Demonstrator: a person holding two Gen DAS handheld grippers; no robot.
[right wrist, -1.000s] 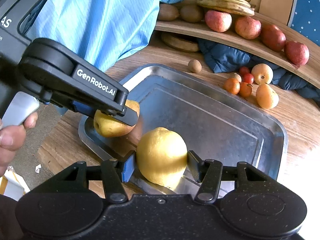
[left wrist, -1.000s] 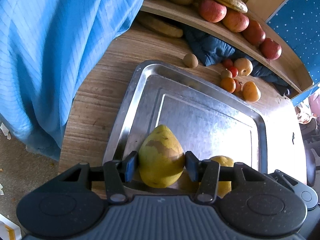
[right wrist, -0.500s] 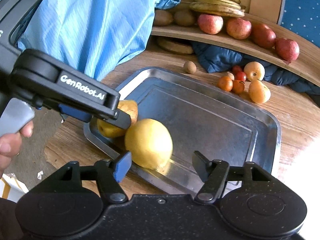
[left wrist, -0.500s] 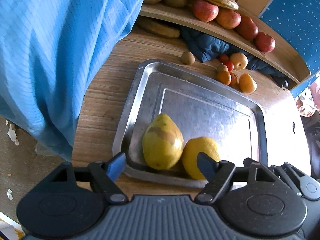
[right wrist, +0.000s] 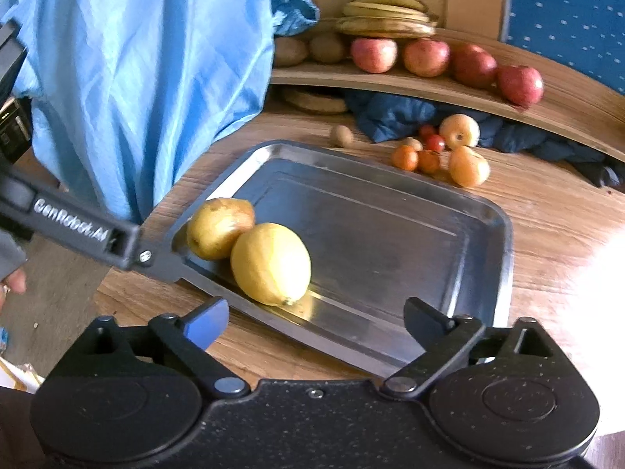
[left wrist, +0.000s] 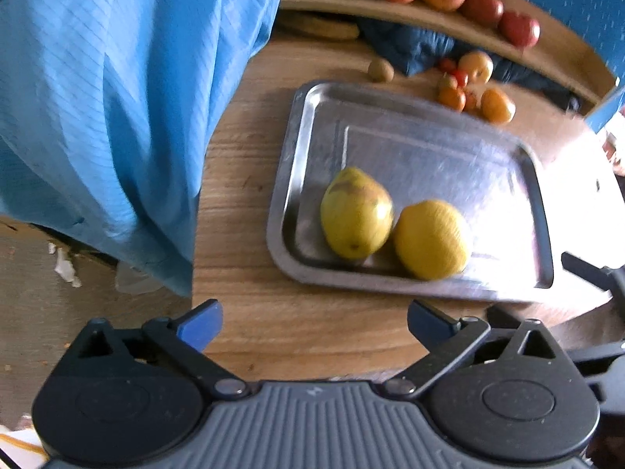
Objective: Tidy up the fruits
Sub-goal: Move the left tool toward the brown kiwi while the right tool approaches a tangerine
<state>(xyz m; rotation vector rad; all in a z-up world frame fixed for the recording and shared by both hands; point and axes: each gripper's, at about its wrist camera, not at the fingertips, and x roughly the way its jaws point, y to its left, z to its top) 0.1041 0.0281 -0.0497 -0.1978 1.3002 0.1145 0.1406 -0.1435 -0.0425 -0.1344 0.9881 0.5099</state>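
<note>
My left claw (left wrist: 314, 322) is wide open with nothing in it; its jaws have just been opening. My right claw (right wrist: 316, 322) is wide open and empty too, and its jaws have also just been opening. Both point down at the near edge of the tray (left wrist: 300, 125).

The tray is flat, shiny metal with round corners. Two fruits lie in it, touching each other, at the near end. One is a green-yellow pear (left wrist: 355, 213) with brown marks. The other is a smooth yellow lemon (left wrist: 431, 238).

The tray sits on a round wooden table (left wrist: 242, 195). Past it lie some small orange and red fruits (right wrist: 429, 158), maybe tomatoes; they look blurry. On the curved wooden shelf (right wrist: 429, 88) are red apples (right wrist: 425, 56) and bananas (right wrist: 384, 15). A blue cloth (left wrist: 117, 97) hangs at the left.
</note>
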